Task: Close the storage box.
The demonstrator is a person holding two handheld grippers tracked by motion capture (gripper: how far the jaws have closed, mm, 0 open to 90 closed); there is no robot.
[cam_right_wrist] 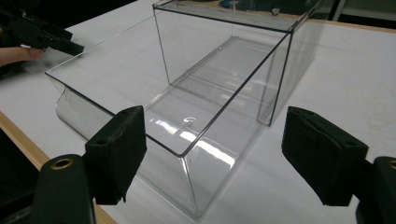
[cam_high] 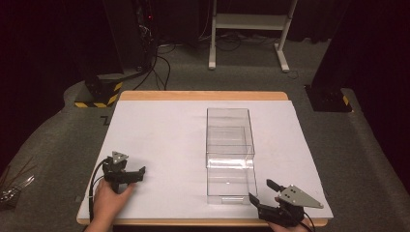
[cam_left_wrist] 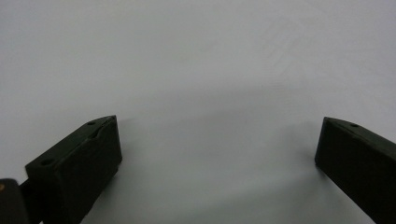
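A clear plastic box (cam_high: 228, 126) stands on the white table (cam_high: 159, 130), right of centre. Its clear drawer (cam_high: 231, 180) is pulled out toward the near edge and holds nothing. My left gripper (cam_high: 138, 175) rests low at the near left, open, held by a hand; in the left gripper view its jaws stand wide apart (cam_left_wrist: 219, 120) over bare white surface. My right gripper (cam_high: 260, 190) sits at the near right corner, open, pointing at the drawer's front corner. In the right gripper view the drawer (cam_right_wrist: 187, 126) lies just beyond the open gripper (cam_right_wrist: 214, 111), apart from both jaws.
The table has a wooden rim (cam_high: 203, 95) and is ringed by grey carpet. A white desk frame (cam_high: 251, 21) stands behind, a black stand with yellow-black stripes (cam_high: 99, 93) at back left, a black base (cam_high: 329, 99) at right. The left gripper (cam_right_wrist: 46, 37) shows far off.
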